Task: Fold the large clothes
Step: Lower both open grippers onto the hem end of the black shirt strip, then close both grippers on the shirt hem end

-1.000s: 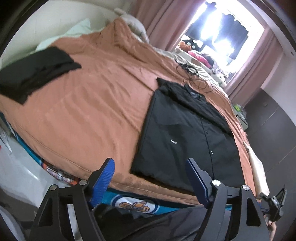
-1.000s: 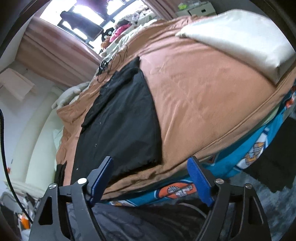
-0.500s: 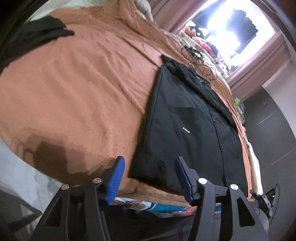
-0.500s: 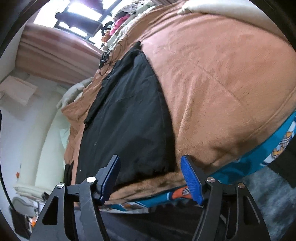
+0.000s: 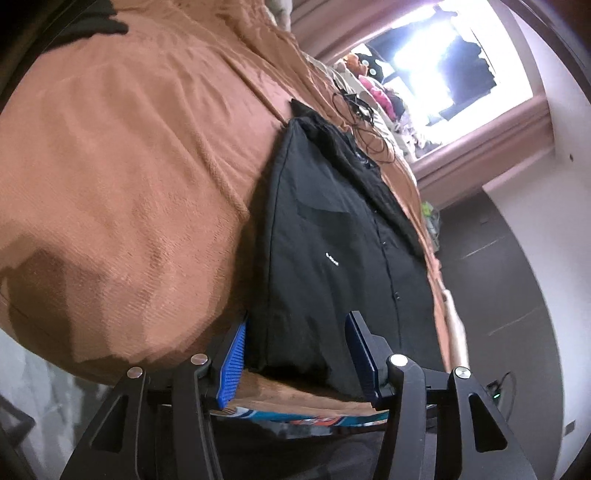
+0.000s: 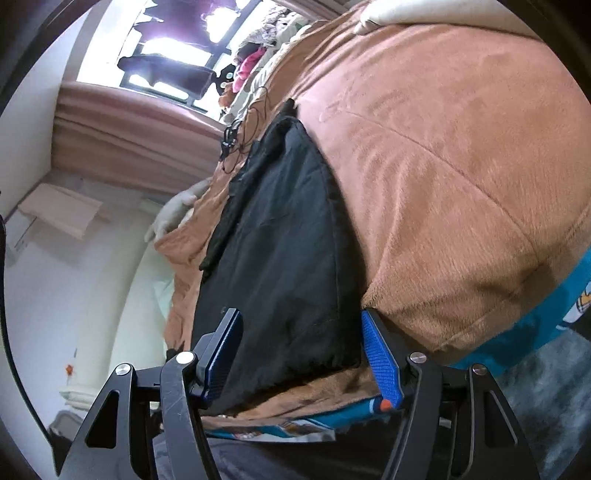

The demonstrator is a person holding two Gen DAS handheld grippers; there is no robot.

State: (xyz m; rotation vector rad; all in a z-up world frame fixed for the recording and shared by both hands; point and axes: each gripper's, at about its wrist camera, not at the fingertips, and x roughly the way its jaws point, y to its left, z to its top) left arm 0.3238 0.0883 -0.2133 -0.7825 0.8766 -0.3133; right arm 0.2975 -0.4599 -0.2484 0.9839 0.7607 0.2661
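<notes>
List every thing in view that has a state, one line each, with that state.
left gripper: open, jaws astride the shirt's near left corner.
right gripper: open, jaws astride the near right corner.
black button shirt: lying flat, buttoned, sleeves folded in.
brown blanket: spread over the bed, rumpled.
curtains: drawn open.

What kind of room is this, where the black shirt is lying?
It looks like a bedroom. The black shirt lies on a bed under a brown blanket, a pale pillow sits at one end, and a curtained window lights the far side.
</notes>
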